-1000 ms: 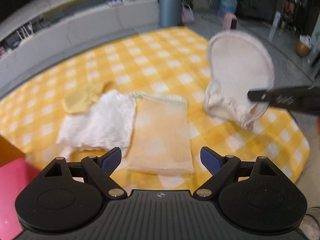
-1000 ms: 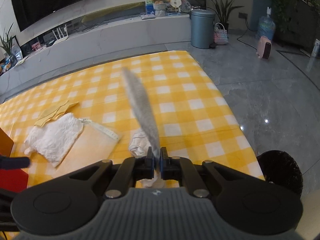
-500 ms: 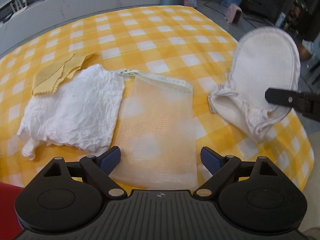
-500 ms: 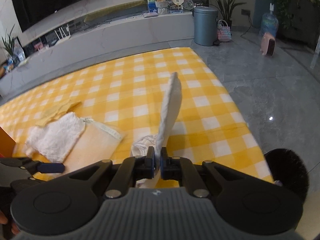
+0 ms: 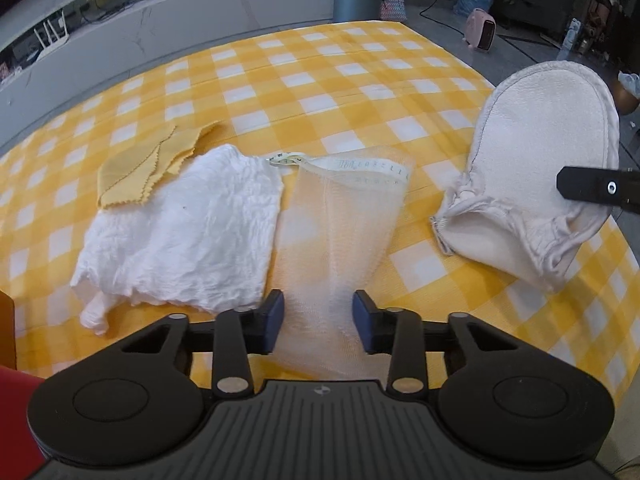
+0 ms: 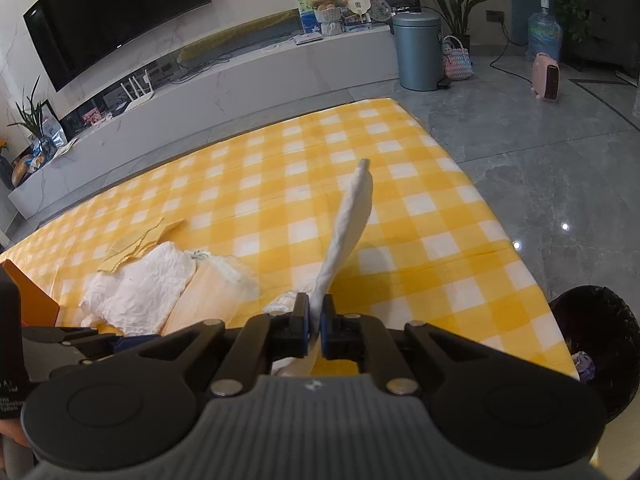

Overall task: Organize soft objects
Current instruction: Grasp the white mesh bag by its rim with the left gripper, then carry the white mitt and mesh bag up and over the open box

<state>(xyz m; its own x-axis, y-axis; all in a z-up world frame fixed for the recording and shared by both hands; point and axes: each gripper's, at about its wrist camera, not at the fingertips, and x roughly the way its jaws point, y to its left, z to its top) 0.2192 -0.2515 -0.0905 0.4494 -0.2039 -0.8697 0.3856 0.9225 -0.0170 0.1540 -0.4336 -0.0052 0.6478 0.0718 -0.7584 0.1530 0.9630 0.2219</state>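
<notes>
A sheer peach mesh bag [image 5: 340, 220] lies on the yellow checked table, and its near end is bunched between the blue pads of my left gripper [image 5: 319, 320], whose jaws are closing on it. Left of the bag lies a crumpled white cloth [image 5: 188, 232], with a yellow cloth [image 5: 140, 168] behind it. My right gripper [image 6: 315, 320] is shut on a cream bath mitt [image 6: 352, 216] and holds it up on edge above the table. The left wrist view shows the mitt [image 5: 532, 160] at the right, cuff down towards the cloth.
The checked tablecloth [image 5: 320, 80] stretches bare behind the cloths. An orange and red object [image 5: 6, 328] sits at the table's left edge. A black bin [image 6: 596, 332] stands on the grey floor by the right edge. A low white TV unit [image 6: 240, 80] runs along the back.
My left gripper came down over the mesh bag and its jaws went from wide apart to narrow, bunching the bag's near end. The held mitt tilted a little; the right gripper stayed put.
</notes>
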